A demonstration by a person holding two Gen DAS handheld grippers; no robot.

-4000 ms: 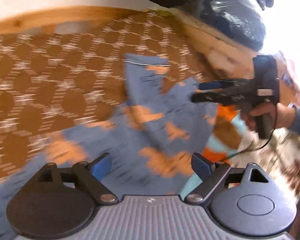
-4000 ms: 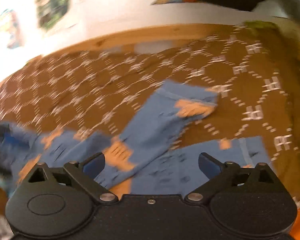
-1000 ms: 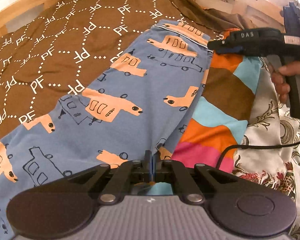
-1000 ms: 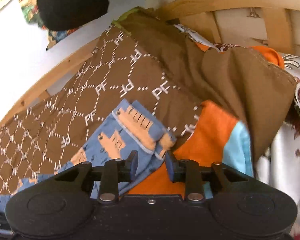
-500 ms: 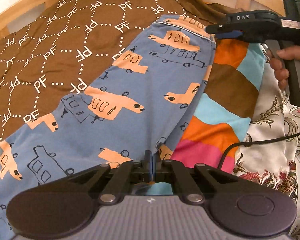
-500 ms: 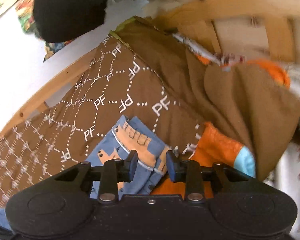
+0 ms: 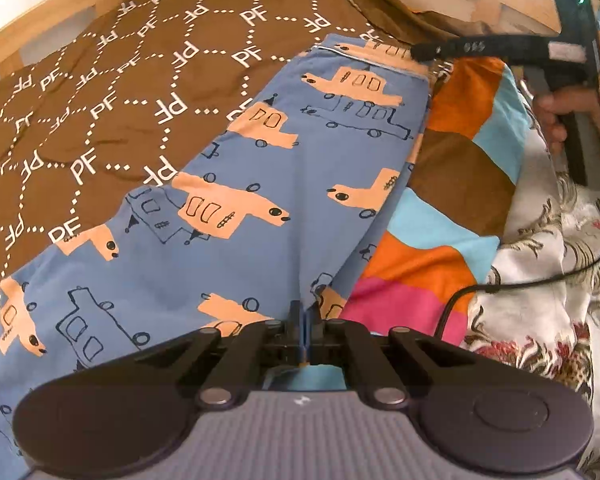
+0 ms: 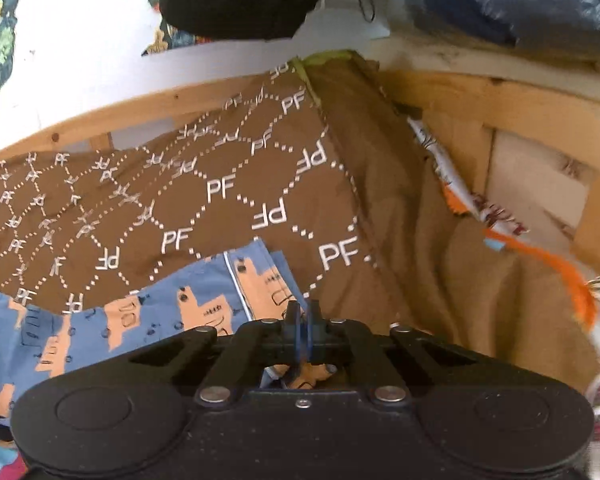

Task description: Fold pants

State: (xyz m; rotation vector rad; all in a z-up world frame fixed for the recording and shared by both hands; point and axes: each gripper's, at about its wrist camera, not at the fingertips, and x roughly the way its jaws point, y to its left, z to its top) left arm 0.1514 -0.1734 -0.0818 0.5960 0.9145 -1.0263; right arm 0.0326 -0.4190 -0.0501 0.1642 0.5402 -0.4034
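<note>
White "PF" letters repeated across the brown bedspread (image 7: 132,92).

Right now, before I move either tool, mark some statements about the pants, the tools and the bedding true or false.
1. The left tool is shut on the pants. True.
2. The right tool is open above the bedspread. False: it is shut on the pants' hem.
3. The pants are plain grey. False: blue with orange vehicle prints.
4. A striped blanket lies beside the pants. True.
5. The bedspread is brown with PF lettering. True.
</note>
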